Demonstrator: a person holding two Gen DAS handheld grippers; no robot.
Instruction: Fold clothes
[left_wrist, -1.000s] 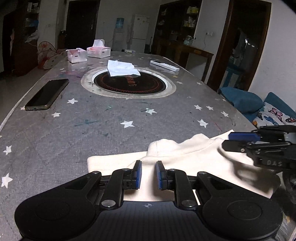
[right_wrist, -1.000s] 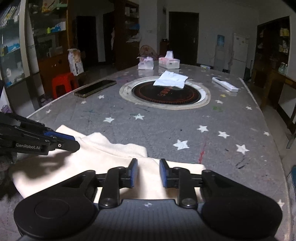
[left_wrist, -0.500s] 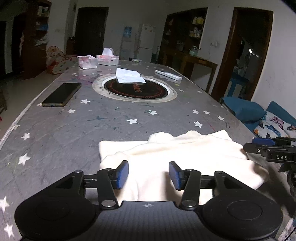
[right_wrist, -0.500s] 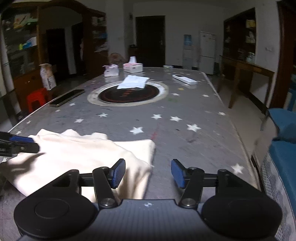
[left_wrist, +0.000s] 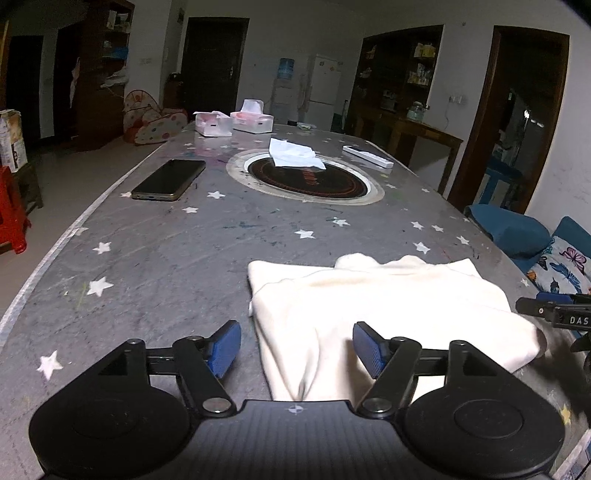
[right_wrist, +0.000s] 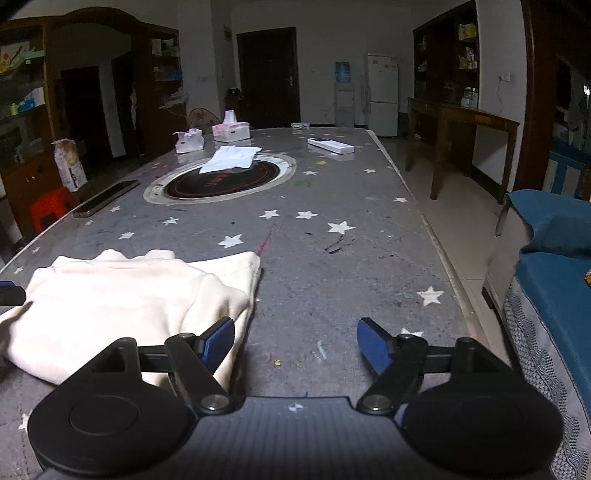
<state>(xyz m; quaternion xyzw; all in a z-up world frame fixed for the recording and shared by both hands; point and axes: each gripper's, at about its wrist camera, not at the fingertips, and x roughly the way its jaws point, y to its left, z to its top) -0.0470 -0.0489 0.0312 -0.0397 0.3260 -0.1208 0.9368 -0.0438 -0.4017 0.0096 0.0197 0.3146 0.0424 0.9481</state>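
From the left wrist view, the left tongs (left_wrist: 296, 349) are spread wide with nothing between the blue pads, hovering low over the near edge of the grey, star-printed tabletop (left_wrist: 177, 266). A cream-white garment (left_wrist: 388, 310) lies folded on the tabletop straight ahead and a little to the right; its left edge is a neat doubled fold, a rounded collar-like bump shows at the far side, and soft creases run toward the near edge, which passes under the right pad. The tip of the right tongs (left_wrist: 546, 308) shows at the right edge, just beside the garment's right corner. Farther off are a smartphone (left_wrist: 170, 180), a round inset hotplate (left_wrist: 306, 180) with a white cloth (left_wrist: 293, 156) on it, two tissue boxes (left_wrist: 236, 122) and a remote control (left_wrist: 367, 157).

From the right wrist view, the right tongs (right_wrist: 295, 347) are likewise released and grasp nothing. The garment (right_wrist: 122, 302) lies to their left, its right folded edge touching or just under the left pad (right_wrist: 218, 339).
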